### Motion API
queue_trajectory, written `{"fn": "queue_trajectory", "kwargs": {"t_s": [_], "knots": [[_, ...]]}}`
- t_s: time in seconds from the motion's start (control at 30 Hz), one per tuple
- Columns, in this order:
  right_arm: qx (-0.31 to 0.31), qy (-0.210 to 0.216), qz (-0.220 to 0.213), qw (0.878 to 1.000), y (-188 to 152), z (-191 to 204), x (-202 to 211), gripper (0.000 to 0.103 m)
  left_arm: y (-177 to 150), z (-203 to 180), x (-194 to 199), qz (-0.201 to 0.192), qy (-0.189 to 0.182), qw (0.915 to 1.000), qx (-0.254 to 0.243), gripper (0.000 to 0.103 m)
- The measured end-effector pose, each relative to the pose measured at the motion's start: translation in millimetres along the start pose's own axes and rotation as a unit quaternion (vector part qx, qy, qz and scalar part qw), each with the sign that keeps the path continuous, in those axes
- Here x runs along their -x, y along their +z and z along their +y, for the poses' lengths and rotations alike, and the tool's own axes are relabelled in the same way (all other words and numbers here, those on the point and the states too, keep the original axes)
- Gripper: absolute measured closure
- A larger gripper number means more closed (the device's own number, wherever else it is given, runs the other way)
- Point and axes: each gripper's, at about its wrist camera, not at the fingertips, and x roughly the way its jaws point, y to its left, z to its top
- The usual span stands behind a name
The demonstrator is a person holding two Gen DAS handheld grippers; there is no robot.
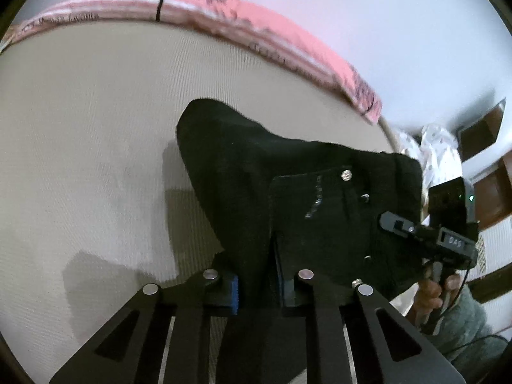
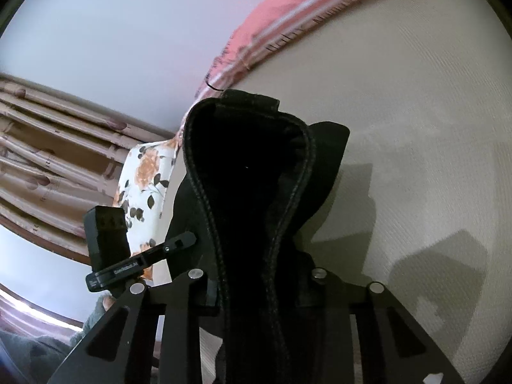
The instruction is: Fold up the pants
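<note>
1. Left gripper (image 1: 257, 291), nearest in the left wrist view: its blue-padded fingers (image 1: 233, 294) are closed to a narrow gap on a fold of the black heavy-weave cotton pants (image 1: 256, 172), which rise from the grip and drape away above the bed.
2. Right gripper (image 2: 256, 291), nearest in the right wrist view: its fingers are drawn in on the stitched waistband edge of the same pants (image 2: 243, 176); the contact itself is buried in dark cloth.
3. Handling, as a judgement: the fabric looks soft but fairly heavy, sags under its own weight, and holds no shape. The thick seamed waistband and hems are the firmest places to pinch; a single layer mid-panel would likely slip or bunch.
4. Middle distance: the beige ribbed mattress sheet (image 1: 96, 112) lies under the hanging pants; whether the lowest cloth touches it cannot be told.
5. Far: a pink printed blanket (image 1: 281, 28) lines the far edge of the bed, with a white floral pillow (image 2: 144, 172) at the left.
6. Hidden: the legs and full outline of the pants are cut off; black folds merge, so layers cannot be counted.
</note>
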Motion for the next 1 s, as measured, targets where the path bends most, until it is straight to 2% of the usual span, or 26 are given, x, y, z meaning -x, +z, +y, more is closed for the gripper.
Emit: {"fn": "queue_trajectory", "kwargs": {"t_s": [0.17, 0.4, 0.6, 0.67, 0.7, 0.73, 0.77, 0.8, 0.83, 0.9, 1.0], "knots": [[0.021, 0.001, 0.003, 1.0, 43.6, 22.5, -33.7, 0.075, 41.1, 12.7, 10.4, -0.023, 0.036, 0.999, -0.013, 0.086], [0.034, -0.015, 0.013, 0.999, 96.4, 34.7, -93.3, 0.075, 101.5, 41.2, 3.2, -0.036, 0.092, 0.995, -0.01, 0.086], [0.056, -0.045, 0.015, 0.997, 119.5, 33.9, -125.1, 0.076, 116.2, 75.7, -11.9, -0.032, 0.11, 0.9934, 0.009, 0.086], [0.057, -0.071, 0.017, 0.996, 116.7, 24.0, -131.2, 0.073, 114.7, 83.4, -23.5, -0.029, 0.126, 0.9916, 0.009, 0.079], [0.053, -0.082, 0.016, 0.995, 114.8, 19.1, -132.7, 0.072, 110.9, 87.3, -28.1, -0.029, 0.135, 0.9904, 0.009, 0.072], [0.055, -0.088, 0.014, 0.994, 113.6, 16.1, -134.0, 0.067, 107.1, 87.1, -29.0, -0.031, 0.143, 0.9892, 0.007, 0.063], [0.063, -0.099, 0.009, 0.993, 110.3, 13.6, -133.4, 0.062, 103.5, 87.9, -32.3, -0.033, 0.153, 0.9876, 0.003, 0.059], [0.07, -0.119, 0.005, 0.99, 106.8, 12.7, -132.3, 0.051, 100.1, 88.8, -36.0, -0.033, 0.163, 0.9861, -0.001, 0.052], [0.081, -0.139, 0.003, 0.987, 103.0, 12.5, -132.7, 0.047, 96.6, 90.1, -38.6, -0.035, 0.17, 0.9848, -0.004, 0.044], [0.105, -0.155, -0.002, 0.982, 95.0, 16.1, -130.3, 0.047, 88.6, 92.1, -40.0, -0.048, 0.189, 0.9807, -0.002, 0.037], [0.124, -0.194, -0.014, 0.973, 85.3, 23.7, -122.5, 0.043, 80.3, 84.4, -34.7, -0.061, 0.215, 0.9747, -0.007, 0.037]]}}
